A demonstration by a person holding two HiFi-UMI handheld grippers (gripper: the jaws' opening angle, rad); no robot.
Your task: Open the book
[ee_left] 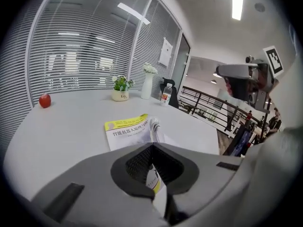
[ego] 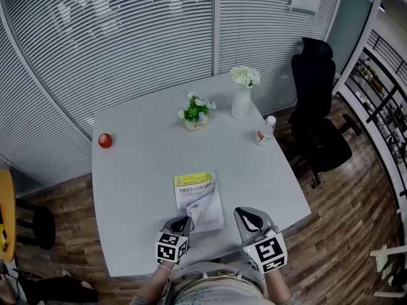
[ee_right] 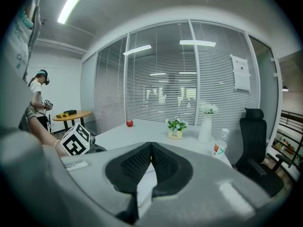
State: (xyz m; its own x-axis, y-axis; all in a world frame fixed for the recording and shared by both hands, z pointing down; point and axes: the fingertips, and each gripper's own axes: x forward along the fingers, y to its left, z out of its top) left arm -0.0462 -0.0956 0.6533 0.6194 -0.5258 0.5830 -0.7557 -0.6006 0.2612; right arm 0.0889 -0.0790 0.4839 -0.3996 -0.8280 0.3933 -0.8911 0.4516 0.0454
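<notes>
A thin book (ego: pixel 198 199) with a yellow band across its white cover lies on the white table (ego: pixel 140 170), near the front edge. My left gripper (ego: pixel 184 220) is at the book's near left corner, shut on the cover. In the left gripper view the jaws (ee_left: pixel 151 148) meet on a white and yellow sheet, and the pages beyond curl upward off the book (ee_left: pixel 125 129). My right gripper (ego: pixel 245 215) hovers just right of the book. Its jaws (ee_right: pixel 151 148) are shut with nothing between them.
At the table's far left lies a red apple (ego: pixel 105 140). Toward the back stand a small potted plant (ego: pixel 196 113), a white vase of flowers (ego: pixel 242 97) and a water bottle (ego: pixel 266 131). A black office chair (ego: pixel 315 107) stands to the right of the table.
</notes>
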